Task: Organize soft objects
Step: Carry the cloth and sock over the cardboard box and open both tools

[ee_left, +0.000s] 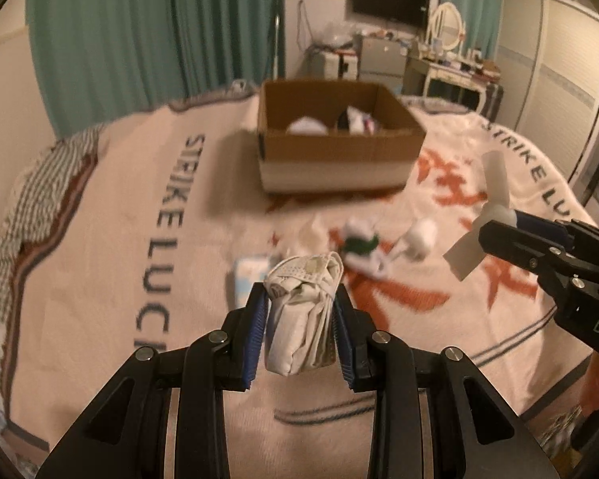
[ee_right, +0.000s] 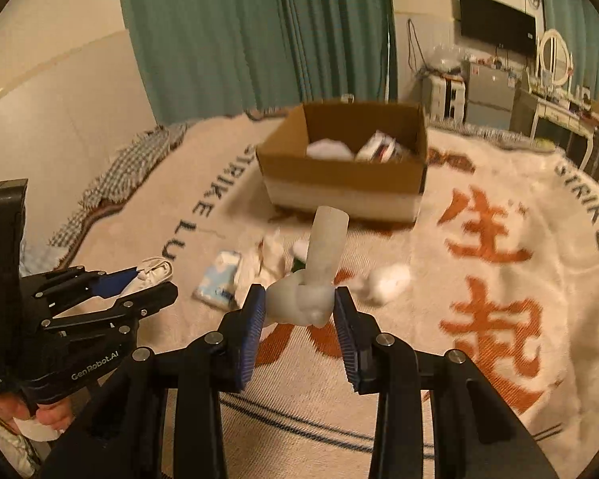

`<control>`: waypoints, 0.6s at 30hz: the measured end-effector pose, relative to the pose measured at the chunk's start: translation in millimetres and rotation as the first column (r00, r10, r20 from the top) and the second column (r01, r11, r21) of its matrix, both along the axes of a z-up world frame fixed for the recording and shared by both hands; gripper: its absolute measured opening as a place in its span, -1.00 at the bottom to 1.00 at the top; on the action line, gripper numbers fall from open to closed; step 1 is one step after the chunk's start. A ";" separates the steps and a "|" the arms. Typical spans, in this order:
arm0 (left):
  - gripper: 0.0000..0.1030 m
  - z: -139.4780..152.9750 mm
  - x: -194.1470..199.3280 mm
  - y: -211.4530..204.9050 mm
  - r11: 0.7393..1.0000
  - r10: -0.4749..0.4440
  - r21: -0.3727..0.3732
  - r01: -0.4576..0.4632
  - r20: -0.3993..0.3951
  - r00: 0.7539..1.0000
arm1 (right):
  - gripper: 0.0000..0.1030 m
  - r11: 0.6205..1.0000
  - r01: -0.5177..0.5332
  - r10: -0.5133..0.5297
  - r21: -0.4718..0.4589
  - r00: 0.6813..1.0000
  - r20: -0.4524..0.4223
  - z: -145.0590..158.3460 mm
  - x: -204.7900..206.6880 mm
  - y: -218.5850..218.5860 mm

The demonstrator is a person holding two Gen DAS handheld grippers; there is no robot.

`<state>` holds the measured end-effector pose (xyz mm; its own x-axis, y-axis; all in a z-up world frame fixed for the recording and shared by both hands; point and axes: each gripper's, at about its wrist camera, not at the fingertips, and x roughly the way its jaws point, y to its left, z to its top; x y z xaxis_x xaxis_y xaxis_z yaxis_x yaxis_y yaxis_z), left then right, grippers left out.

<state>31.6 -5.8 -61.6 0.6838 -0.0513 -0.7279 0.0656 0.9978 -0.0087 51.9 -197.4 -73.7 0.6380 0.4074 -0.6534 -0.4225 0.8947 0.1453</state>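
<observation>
A cardboard box (ee_left: 339, 147) is seen in the upper centre of both views, set on a cream blanket (ee_left: 159, 183) printed with dark letters and orange characters. Inside it, a white soft bundle (ee_left: 305, 125) and a dark-and-white item (ee_left: 355, 117) are seen against the far wall; what they are cannot be told through the blur.

In the lower centre of the left wrist view, the left gripper (ee_left: 299, 311) is pinched onto a folded off-white cloth bundle (ee_left: 303, 311), pressed between both blue pads and lifted clear of the blanket. In the lower centre of the right wrist view, the right gripper (ee_right: 299, 307) is clamped on the knot of a knotted white sock (ee_right: 311, 279), whose loose tube end sticks upward.

Between the grippers and the box, a pale blue tissue pack (ee_right: 219, 275), crumpled white cloths (ee_right: 271, 255), a white-and-green item (ee_left: 361, 243) and a white rolled piece (ee_right: 389, 279) are scattered on the blanket. Green curtains (ee_left: 139, 32) hang behind.
</observation>
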 end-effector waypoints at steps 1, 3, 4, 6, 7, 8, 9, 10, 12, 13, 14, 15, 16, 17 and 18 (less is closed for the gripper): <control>-0.39 5.4 3.1 -2.8 1.000 0.001 0.009 -0.001 0.015 1.000 | -0.33 1.000 0.002 -0.002 -0.001 1.000 0.017 6.4 1.1 -2.7; -0.39 17.4 10.8 -8.0 0.999 0.011 0.035 -0.013 0.060 0.998 | -0.33 1.000 0.005 -0.005 0.008 0.999 0.052 22.0 5.8 -10.0; -0.39 24.3 16.5 -10.0 0.999 0.015 0.039 -0.019 0.085 0.996 | -0.33 1.000 0.005 -0.006 0.018 0.998 0.070 30.1 9.4 -14.4; -0.39 33.5 26.6 -13.5 0.999 0.011 0.038 -0.015 0.111 0.994 | -0.32 1.000 0.010 -0.012 0.026 0.995 0.102 43.4 16.7 -21.2; -0.39 37.4 32.8 -14.9 0.999 0.010 0.040 -0.015 0.122 0.993 | -0.32 1.000 0.012 -0.015 0.027 0.993 0.117 49.1 20.4 -24.0; -0.39 41.5 40.0 -16.9 0.999 0.009 0.045 -0.015 0.133 0.991 | -0.32 0.999 0.017 -0.021 0.030 0.990 0.137 56.8 26.9 -27.9; -0.39 44.8 48.8 -18.3 0.999 0.006 0.049 -0.013 0.142 0.990 | -0.32 0.999 0.019 -0.024 0.035 0.989 0.148 61.6 31.7 -30.4; -0.39 47.3 56.5 -19.6 0.999 0.005 0.048 -0.012 0.148 0.989 | -0.32 0.999 0.019 -0.025 0.044 0.987 0.156 66.5 37.4 -33.1; -0.39 52.8 74.3 -21.4 0.999 0.002 0.039 -0.008 0.155 0.988 | -0.33 0.998 0.014 -0.025 0.062 0.985 0.173 75.9 52.3 -38.3; -0.39 55.4 81.9 -23.0 0.999 -0.002 0.039 -0.004 0.162 0.987 | -0.33 0.998 0.014 -0.026 0.067 0.983 0.179 79.4 59.6 -40.1; -0.39 58.4 93.8 -24.7 0.999 -0.011 0.041 0.003 0.176 0.984 | -0.33 0.997 0.016 -0.029 0.070 0.982 0.187 82.8 67.6 -41.4; -0.39 60.5 97.2 -26.4 0.999 -0.021 0.042 0.014 0.190 0.981 | -0.33 0.997 0.017 -0.030 0.070 0.980 0.195 86.0 77.0 -41.9; -0.39 61.5 108.7 -28.0 0.998 -0.046 0.048 0.037 0.206 0.978 | -0.33 0.997 0.017 -0.031 0.071 0.979 0.200 88.2 85.2 -42.4; -0.39 61.3 120.3 -29.6 0.997 -0.058 0.059 0.046 0.208 0.976 | -0.33 0.997 0.015 -0.030 0.077 0.979 0.201 90.1 97.2 -41.9; -0.39 60.8 129.6 -30.5 0.997 -0.063 0.062 0.051 0.210 0.976 | -0.33 0.996 0.009 -0.026 0.085 0.980 0.198 91.1 105.4 -42.0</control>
<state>161.2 -36.2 -0.8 0.8197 -0.0575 -0.5699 0.1164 0.9909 0.0674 157.3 -239.4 17.4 0.7592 0.4426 -0.4773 -0.4347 0.8905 0.1343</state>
